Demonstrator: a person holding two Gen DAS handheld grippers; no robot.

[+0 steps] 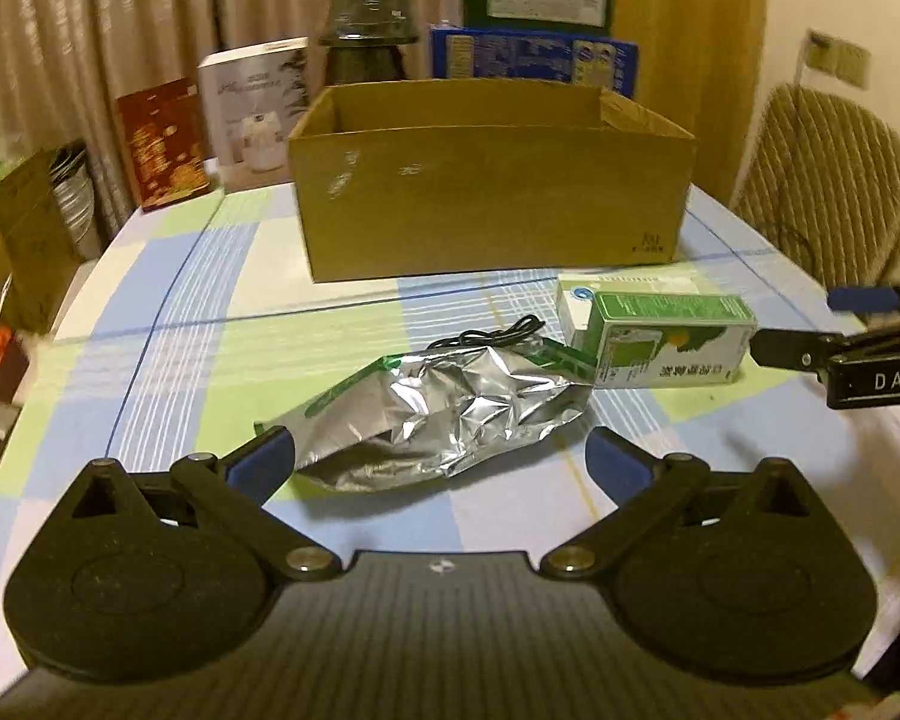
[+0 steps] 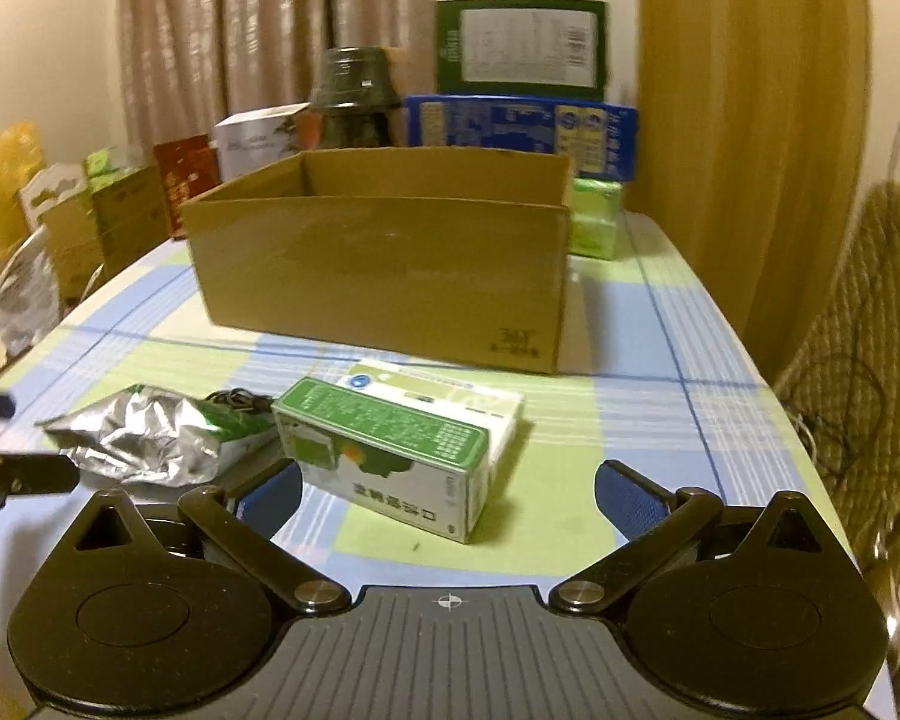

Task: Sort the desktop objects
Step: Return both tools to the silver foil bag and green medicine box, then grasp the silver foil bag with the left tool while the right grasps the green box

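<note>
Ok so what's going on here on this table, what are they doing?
A person holds a two-finger tool in each hand, sorting things on a checked tablecloth. Both are open and hold nothing. The left tool faces a crumpled foil bag; the right tool faces a green-and-white carton that lies against a flatter white box. A black cable lies behind the bag. The open cardboard box stands beyond them; its visible inside shows nothing in it yet.
</note>
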